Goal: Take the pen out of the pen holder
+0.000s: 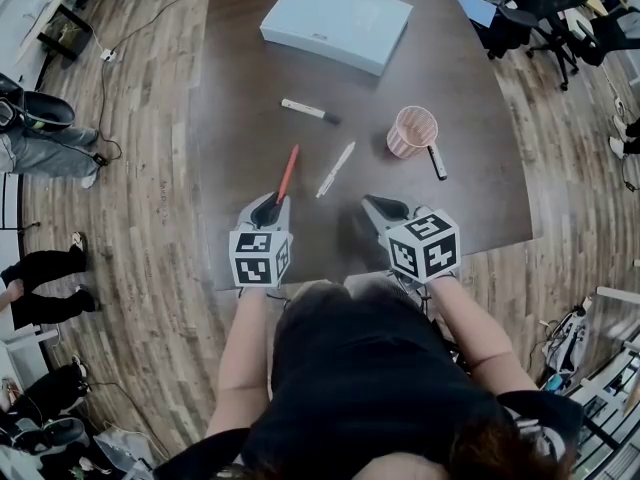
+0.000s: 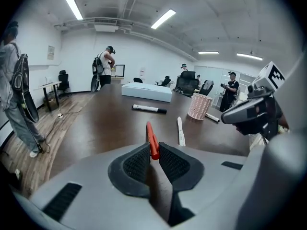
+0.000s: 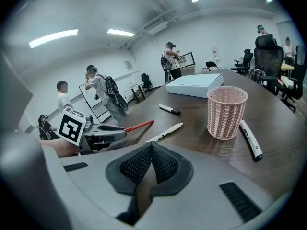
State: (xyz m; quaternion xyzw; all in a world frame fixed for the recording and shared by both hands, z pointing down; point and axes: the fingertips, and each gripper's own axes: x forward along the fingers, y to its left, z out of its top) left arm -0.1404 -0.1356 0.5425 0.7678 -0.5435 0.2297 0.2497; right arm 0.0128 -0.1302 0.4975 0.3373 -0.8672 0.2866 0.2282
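My left gripper is shut on one end of a red pen, which sticks out forward low over the dark table. In the left gripper view the red pen is pinched between the pads of the left gripper. The pink mesh pen holder stands upright at the right, and I see no pen inside it. My right gripper hovers near the table's front edge, short of the holder, and its jaws are shut on nothing.
A white pen lies between the two grippers. A black-capped marker lies farther back, and another marker rests beside the holder. A flat white box sits at the table's far end. People stand around on the wood floor.
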